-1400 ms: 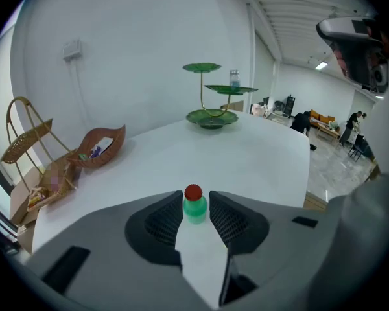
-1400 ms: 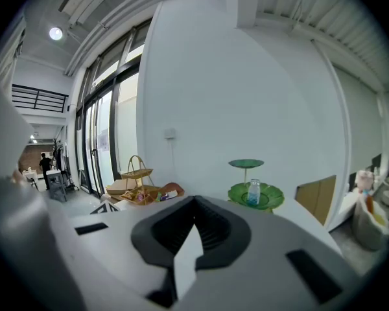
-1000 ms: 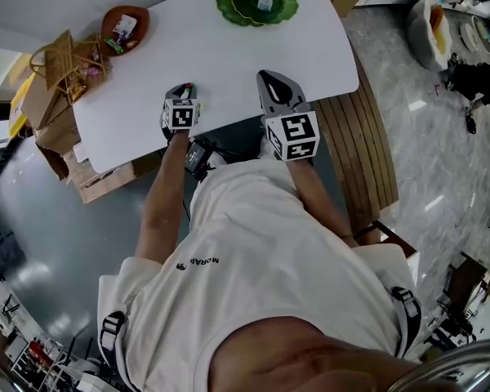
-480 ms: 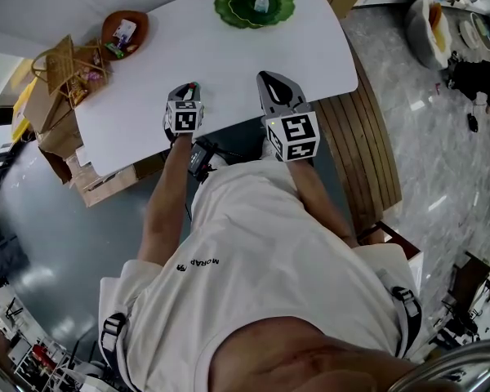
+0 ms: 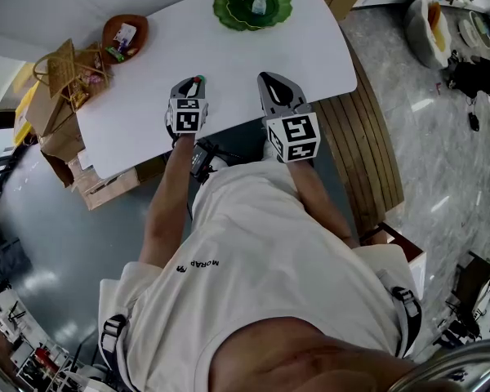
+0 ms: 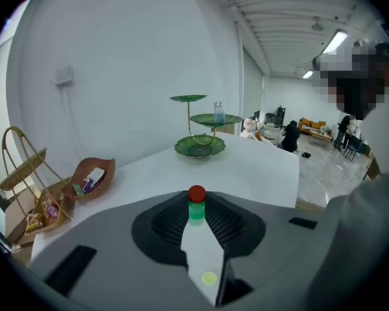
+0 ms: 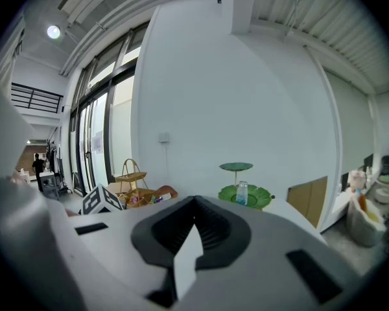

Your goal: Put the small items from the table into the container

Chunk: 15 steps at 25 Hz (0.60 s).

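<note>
Left hand-held gripper [image 6: 196,220] is clamping a small green translucent bottle with round red cap [image 6: 196,203] between ribbed black pads [image 6: 172,222], over the smooth white tabletop [image 6: 253,170]; right hand-held gripper [image 7: 194,214] is showing jaws pressed together, empty.

A green stand [image 5: 229,11] of leaf-shaped plates, one above the other, is the thing to look from. A little clear bottle [image 5: 260,3] stands on its bottom plate. Far left of the stand is a yellow woven basket rack [image 5: 65,65], with brown cardboard boxes [image 5: 61,141] under it. Right of the stand and lower down is a wooden bench [image 5: 367,153] made of slats. Past the bench is a shiny grey stone floor [image 5: 441,137], and a white bag [image 5: 429,27] sits on it. Behind the stand is a white wall [image 6: 129,57] with a small box [image 6: 64,76] on it.
</note>
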Available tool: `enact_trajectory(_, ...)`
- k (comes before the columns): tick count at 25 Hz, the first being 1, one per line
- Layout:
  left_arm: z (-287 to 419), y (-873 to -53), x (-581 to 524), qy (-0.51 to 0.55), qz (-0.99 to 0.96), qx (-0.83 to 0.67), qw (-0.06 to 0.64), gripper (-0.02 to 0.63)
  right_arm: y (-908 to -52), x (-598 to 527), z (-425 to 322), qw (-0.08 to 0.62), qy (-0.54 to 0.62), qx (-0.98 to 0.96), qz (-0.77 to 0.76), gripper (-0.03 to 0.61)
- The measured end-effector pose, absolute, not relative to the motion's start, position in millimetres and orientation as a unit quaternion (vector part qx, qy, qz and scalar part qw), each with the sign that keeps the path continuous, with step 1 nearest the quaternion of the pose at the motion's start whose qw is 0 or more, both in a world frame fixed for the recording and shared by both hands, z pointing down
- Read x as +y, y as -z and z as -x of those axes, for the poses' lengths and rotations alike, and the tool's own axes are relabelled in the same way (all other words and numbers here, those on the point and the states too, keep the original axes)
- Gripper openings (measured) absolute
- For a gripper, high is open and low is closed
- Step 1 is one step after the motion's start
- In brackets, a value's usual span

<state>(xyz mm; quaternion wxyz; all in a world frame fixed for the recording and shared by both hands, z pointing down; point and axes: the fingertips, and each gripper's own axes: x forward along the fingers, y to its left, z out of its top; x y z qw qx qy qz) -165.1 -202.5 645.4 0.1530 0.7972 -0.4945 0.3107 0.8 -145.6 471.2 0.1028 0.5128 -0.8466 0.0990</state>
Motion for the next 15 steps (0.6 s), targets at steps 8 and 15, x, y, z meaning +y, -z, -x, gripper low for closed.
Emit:
enact_trajectory(8,136.4,-604.0,-210.4,-0.277,-0.817,-0.489,0.128,0.078,-467.0,-146.9,-11.3,0.096,-0.096,-0.841,-0.523,0.003)
enact_trajectory(15,111.9,-573.2,-217.5,-0.247,-0.832,-0.484,0.111,0.078,-463.5,-146.8,-17.1,0.092,-0.094,-0.839,-0.528,0.003)
